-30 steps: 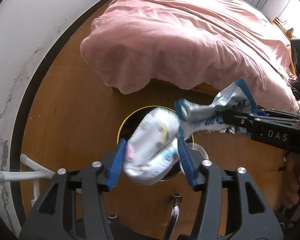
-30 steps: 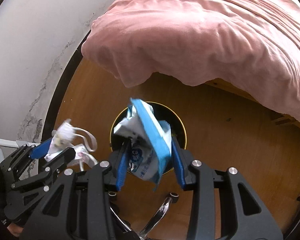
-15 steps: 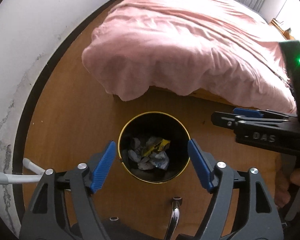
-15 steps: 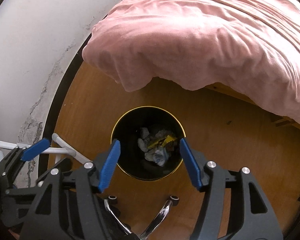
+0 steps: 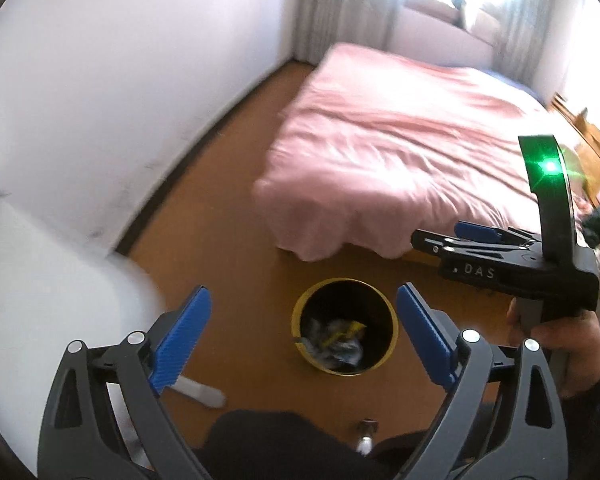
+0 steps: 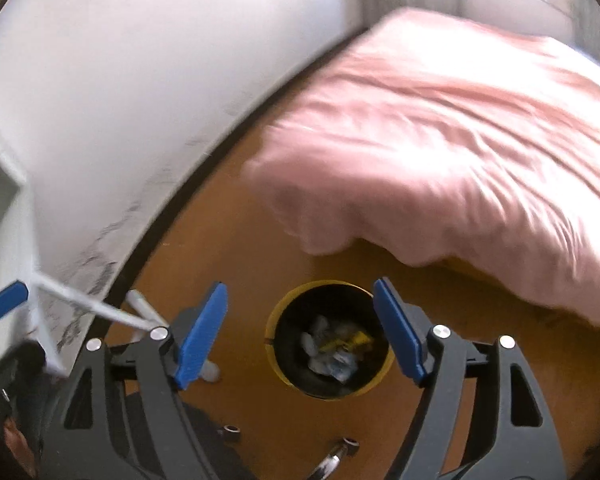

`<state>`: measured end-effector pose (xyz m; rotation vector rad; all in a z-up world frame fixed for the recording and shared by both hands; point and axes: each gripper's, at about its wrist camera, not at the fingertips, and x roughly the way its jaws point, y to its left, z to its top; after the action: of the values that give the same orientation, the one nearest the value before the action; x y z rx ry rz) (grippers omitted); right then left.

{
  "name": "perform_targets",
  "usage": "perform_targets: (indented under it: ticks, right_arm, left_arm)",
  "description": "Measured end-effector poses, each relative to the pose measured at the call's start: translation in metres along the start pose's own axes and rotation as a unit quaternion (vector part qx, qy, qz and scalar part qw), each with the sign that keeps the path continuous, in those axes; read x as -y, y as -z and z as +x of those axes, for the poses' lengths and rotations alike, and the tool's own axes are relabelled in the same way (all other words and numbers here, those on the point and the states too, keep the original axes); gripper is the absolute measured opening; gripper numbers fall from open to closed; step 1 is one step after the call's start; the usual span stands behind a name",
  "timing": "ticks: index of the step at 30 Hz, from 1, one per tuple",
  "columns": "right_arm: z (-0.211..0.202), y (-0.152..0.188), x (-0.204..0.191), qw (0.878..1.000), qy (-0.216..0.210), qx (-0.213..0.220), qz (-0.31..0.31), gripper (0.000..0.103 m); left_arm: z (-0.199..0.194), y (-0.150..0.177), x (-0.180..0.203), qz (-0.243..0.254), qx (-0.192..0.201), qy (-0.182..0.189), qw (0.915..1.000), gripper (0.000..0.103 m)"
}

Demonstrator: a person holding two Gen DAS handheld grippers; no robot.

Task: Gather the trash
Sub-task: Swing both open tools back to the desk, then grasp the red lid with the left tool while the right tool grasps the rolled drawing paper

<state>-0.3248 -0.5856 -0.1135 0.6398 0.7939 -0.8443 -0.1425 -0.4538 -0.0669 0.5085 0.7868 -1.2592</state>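
A round black trash bin with a yellow rim (image 5: 392, 312) (image 6: 274, 320) stands on the wooden floor by the bed corner. Crumpled wrappers and paper (image 5: 336, 338) (image 6: 334, 350) lie inside it. My left gripper (image 5: 302, 334) is open and empty, raised well above the bin. My right gripper (image 6: 300, 332) is open and empty, also above the bin. The right gripper also shows in the left wrist view (image 5: 452, 236), to the right of the bin, held by a hand. One blue finger of the left gripper (image 6: 4, 300) shows at the left edge of the right wrist view.
A bed with a pink cover (image 5: 400, 140) (image 6: 460, 140) fills the right. A white wall with a dark baseboard (image 5: 100, 80) runs along the left. White furniture (image 5: 40, 300) stands at the near left. Chair base parts (image 6: 336, 456) sit below the grippers.
Both grippers opened and dropped their trash, a white bundle and a blue-white wrapper, into the bin. Since then both have risen and tilted up, showing more of the room.
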Motion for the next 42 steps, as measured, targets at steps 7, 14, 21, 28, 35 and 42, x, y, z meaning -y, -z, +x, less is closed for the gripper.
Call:
perform_targets:
  ticks: [7,14,21,28,35,42]
  right_arm:
    - [-0.03,-0.013,-0.149,0.986,-0.117,0.017,-0.116,0.073]
    - [-0.028,-0.003,-0.318,0.943,-0.247,-0.034,-0.222,0.074]
    - [-0.011,0.007,-0.437,0.916,-0.292,-0.072,-0.266,0.074]
    - [0.0,0.016,-0.502,0.911,-0.289,-0.074,-0.286,0.074]
    - [0.011,0.017,-0.52,0.911,-0.277,-0.072,-0.298,0.076]
    - [0.018,0.012,-0.523,0.915,-0.26,-0.07,-0.301,0.078]
  left_arm:
    - [-0.111,0.048,-0.117,-0.092,0.041,-0.126,0.9869,0.091]
    - [-0.218,0.147,-0.26,-0.224,0.042,-0.302,0.9257,0.092]
    - [-0.289,0.244,-0.372,-0.349,0.033,-0.381,0.8558,0.092]
    - [-0.279,0.268,-0.449,-0.402,0.023,-0.368,0.8383,0.092]
    - [-0.248,0.259,-0.493,-0.403,0.007,-0.363,0.8401,0.093]
    - [-0.229,0.259,-0.526,-0.41,-0.014,-0.359,0.8385,0.093]
